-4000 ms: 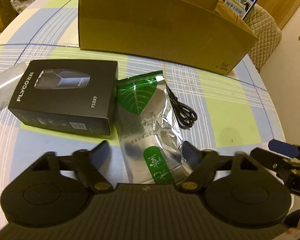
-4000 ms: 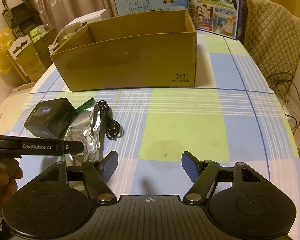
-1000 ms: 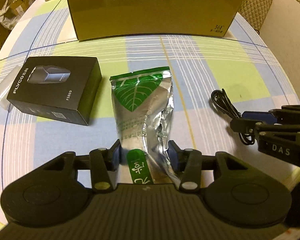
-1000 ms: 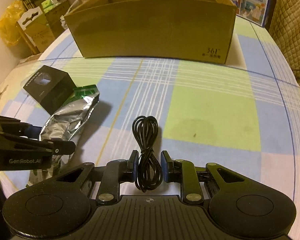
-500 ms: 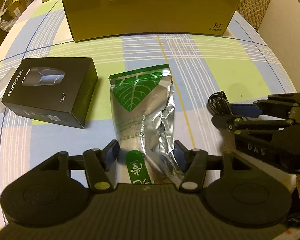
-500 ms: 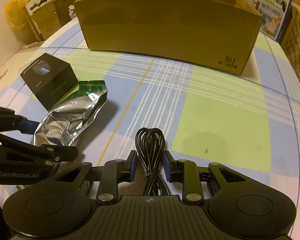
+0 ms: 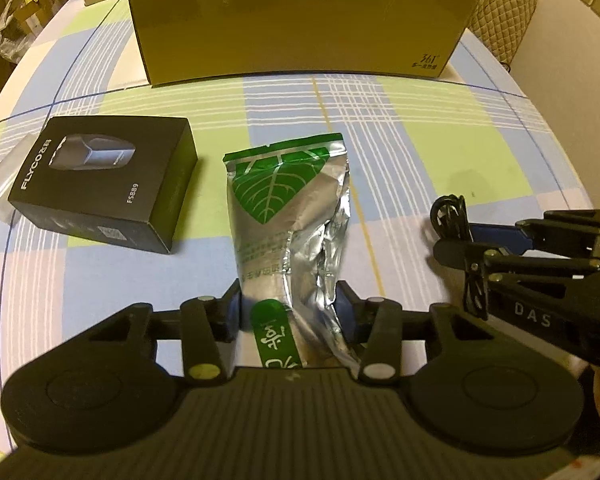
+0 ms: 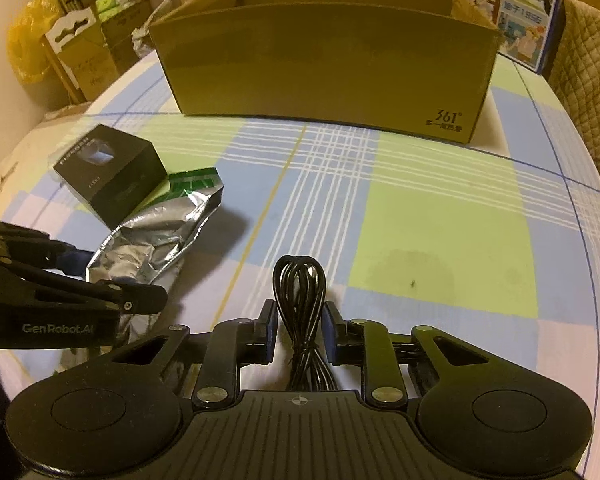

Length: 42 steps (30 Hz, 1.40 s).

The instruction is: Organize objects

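At lower centre of each wrist view, the left gripper (image 7: 288, 312) is closing on the foil pouch (image 7: 288, 216); the right gripper (image 8: 299, 330) clamps the coiled black cable (image 8: 299, 280).

Both grippers are showing matte black bodies with a ribbed centre plate flanked by two round discs. The left gripper (image 7: 288, 312) is carrying dark blue pads on its fingers (image 7: 233, 312), with pale round screw heads on the linkage arms; white "GenRobot.AI" lettering is showing along its side. The right gripper (image 8: 300, 330) is wearing matching blue pads, silver screws, and white "DAS" lettering.
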Tool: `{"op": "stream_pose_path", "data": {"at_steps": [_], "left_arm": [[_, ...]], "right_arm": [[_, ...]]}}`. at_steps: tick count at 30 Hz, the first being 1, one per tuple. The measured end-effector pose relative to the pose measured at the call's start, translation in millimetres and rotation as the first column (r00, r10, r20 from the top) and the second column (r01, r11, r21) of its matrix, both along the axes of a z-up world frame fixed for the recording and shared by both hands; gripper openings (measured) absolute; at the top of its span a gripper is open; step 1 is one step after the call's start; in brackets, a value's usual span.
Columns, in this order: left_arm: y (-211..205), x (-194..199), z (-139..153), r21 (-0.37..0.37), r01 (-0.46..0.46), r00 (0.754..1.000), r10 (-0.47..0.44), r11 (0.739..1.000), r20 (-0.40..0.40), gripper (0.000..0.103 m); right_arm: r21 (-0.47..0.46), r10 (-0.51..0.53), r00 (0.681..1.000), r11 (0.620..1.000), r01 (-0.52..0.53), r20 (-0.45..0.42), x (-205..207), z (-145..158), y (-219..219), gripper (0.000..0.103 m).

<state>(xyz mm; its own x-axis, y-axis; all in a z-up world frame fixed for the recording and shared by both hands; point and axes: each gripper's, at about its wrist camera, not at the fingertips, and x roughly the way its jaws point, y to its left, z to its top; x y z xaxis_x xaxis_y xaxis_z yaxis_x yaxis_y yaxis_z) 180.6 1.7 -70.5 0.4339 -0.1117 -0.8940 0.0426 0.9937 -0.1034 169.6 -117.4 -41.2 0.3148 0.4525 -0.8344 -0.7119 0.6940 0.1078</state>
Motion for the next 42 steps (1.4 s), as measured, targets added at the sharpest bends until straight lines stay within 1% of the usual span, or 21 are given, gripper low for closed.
{"op": "stream_pose_path", "data": {"at_steps": [12,21,33,42], "left_arm": [[-5,-24,38,-0.030,-0.003,0.997,0.005,1.000,0.073,0.041],[-9,-39,63,-0.051,0.008,0.993,-0.002,0.999,0.122,0.041],[-14,-56,85,-0.070,0.017,0.987,-0.006,0.997,0.163,0.041],[-15,-62,93,-0.071,0.018,0.984,-0.005,0.997,0.176,0.041]], "right_arm": [[0.046,-0.067,0.998,0.997,0.066,0.017,-17,34,-24,0.019],[0.077,-0.086,0.995,0.994,0.083,0.045,-30,57,-36,0.019],[0.102,-0.093,0.992,0.991,0.084,0.085,-44,81,-44,0.019],[0.108,-0.096,0.991,0.990,0.085,0.094,-48,87,-48,0.019]]}}
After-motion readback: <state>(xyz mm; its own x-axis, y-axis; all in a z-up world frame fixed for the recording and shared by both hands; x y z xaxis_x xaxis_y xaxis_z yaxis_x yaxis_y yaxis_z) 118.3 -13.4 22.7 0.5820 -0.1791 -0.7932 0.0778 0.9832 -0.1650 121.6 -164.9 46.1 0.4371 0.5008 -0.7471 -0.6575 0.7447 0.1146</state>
